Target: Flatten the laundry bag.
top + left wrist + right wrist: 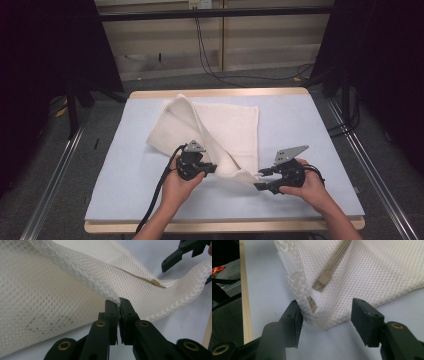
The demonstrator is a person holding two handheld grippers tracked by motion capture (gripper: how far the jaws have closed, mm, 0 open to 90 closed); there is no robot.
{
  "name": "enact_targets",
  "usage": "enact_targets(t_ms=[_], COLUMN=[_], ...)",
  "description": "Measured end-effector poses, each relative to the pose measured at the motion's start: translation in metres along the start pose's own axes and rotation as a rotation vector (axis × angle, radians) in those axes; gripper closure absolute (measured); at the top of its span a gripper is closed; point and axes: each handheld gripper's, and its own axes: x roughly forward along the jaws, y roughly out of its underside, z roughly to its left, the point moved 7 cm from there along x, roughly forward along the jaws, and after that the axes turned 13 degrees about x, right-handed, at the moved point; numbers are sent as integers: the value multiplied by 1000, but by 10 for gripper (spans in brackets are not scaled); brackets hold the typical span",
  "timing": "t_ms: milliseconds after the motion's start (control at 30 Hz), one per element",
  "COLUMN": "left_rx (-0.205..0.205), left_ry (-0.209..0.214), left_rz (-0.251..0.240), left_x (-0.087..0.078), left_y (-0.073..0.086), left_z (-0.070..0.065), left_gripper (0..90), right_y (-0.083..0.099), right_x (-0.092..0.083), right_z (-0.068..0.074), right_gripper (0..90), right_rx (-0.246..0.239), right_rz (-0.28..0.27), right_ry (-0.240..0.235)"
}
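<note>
A white mesh laundry bag (220, 130) lies partly folded on the pale blue table mat (125, 165). My left gripper (212, 169) is shut on a raised fold of the mesh bag (75, 290), and the jaws (119, 301) pinch the fabric's edge between them. My right gripper (261, 179) stands open at the bag's near right corner. In the right gripper view that corner (324, 315) sits between the spread jaws, with the beige zipper pull (322, 281) just above. The zipper's end (156, 283) and the right gripper's fingers (172, 261) also appear in the left gripper view.
The mat covers a wooden table whose edge (220, 226) runs along the front. Metal rails (55, 175) flank both sides. Black cables (205, 50) hang at the back wall, and each gripper trails a cable toward the person.
</note>
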Motion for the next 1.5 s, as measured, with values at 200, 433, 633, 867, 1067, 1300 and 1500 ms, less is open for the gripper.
enact_targets(t_ms=[200,433,633,867,1067,1300,1500], left_rx=[1,-16,-19,-12,-19,-10,-12], left_ry=[-11,-12,-11,-21,-17,-15,-12], left_rz=[10,2,5,18,29,34,32], left_x=[-4,-6,-8,-7,-7,-9,-10], left_y=[6,11,12,14,19,22,24], left_z=[1,0,0,3,4,1,0], left_gripper=[863,862,863,865,866,865,864], right_y=[-5,-12,-12,-6,-3,-12,-30], right_x=[-7,-8,-7,-7,-19,-12,5], right_z=[-3,-6,-10,-8,-23,-41,-45], right_gripper=[386,377,374,349,383,439,465], right_rx=[27,50,46,39,69,145,208], right_rz=[-20,-31,-41,-13,-51,-124,-180], right_ry=[-50,-71,-58,-89,-19,229,315])
